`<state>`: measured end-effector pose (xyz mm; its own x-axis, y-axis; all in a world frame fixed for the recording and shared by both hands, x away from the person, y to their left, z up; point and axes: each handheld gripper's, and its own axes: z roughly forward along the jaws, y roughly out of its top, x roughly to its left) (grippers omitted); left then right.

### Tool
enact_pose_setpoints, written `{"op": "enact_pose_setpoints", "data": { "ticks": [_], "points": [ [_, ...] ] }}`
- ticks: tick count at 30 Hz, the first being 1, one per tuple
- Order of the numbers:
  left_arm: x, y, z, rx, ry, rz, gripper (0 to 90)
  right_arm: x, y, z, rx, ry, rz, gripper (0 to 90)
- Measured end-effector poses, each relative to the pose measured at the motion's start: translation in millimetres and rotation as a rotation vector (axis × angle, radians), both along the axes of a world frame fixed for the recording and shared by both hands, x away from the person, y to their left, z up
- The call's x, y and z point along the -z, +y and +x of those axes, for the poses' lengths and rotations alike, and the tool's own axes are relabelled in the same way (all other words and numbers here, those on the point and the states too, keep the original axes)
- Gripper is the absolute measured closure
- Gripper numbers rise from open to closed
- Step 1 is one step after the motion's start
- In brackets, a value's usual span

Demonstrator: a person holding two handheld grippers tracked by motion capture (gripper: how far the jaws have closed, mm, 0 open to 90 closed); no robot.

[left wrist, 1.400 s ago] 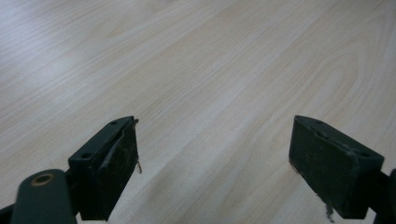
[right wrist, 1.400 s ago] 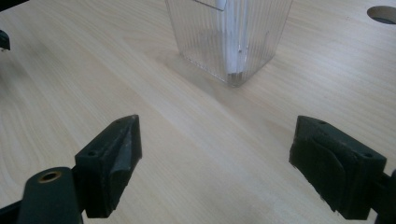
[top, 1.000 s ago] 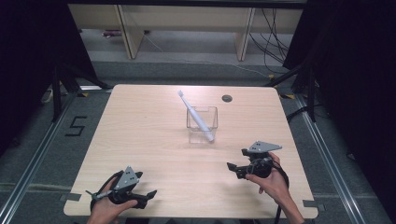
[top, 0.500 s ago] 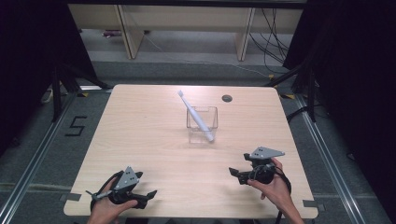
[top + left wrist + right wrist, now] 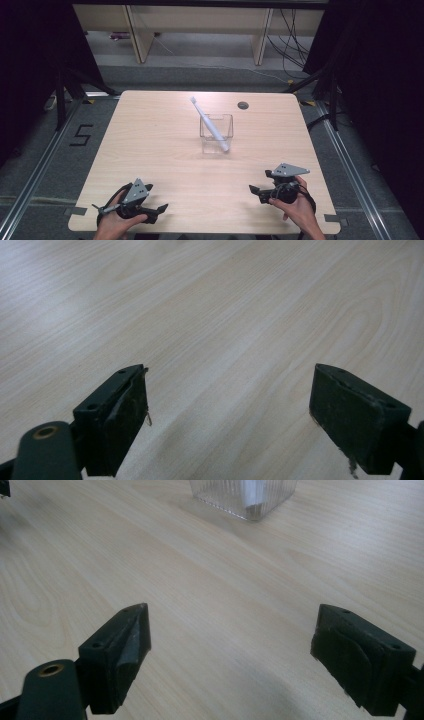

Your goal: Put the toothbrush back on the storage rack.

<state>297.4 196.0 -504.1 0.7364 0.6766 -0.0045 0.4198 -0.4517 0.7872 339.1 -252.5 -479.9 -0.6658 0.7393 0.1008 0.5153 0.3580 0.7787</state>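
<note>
A clear ribbed square container [image 5: 216, 135] stands near the middle of the wooden table [image 5: 165, 150]. A white toothbrush [image 5: 209, 123] leans in it, head up toward the far left. My left gripper [image 5: 156, 198] rests at the front left, held by a hand. Its jaws stand wide open over bare wood in the left gripper view [image 5: 230, 420]. At the front right, my right gripper [image 5: 259, 182] is open too, with nothing between its fingers [image 5: 232, 655]. Well beyond its jaws sits the container [image 5: 245, 497], apart from them.
A small dark round hole [image 5: 243, 105] marks the table's far right. The floor left of the table carries a "5" marking [image 5: 81, 135]. Wooden shelving [image 5: 135, 35] and cables lie behind the table; metal rails flank it.
My right gripper has drawn back a little toward the table's front edge, away from the container. The left gripper has stayed put.
</note>
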Motion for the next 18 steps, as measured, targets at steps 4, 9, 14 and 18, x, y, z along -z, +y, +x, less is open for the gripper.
{"op": "enact_pose_setpoints", "data": {
  "ticks": [4,9,14,18],
  "points": [
    [-0.7,0.9,0.0,0.001,-0.001,0.01,15.1,2.3,-1.4,-2.5,0.003,-0.006,-0.012,16.5],
    [-0.3,1.5,0.9,0.001,-0.005,0.023,15.1,3.1,-1.9,-5.8,0.004,0.006,-0.026,16.6],
    [-0.5,0.6,-0.4,-0.003,0.002,0.008,15.1,4.1,-3.7,-9.4,0.01,0.01,-0.021,16.7],
    [-0.4,1.2,0.5,-0.002,-0.005,0.017,15.1,4.8,-7.2,-13.0,0.013,0.004,-0.026,16.6]
  ]
}}
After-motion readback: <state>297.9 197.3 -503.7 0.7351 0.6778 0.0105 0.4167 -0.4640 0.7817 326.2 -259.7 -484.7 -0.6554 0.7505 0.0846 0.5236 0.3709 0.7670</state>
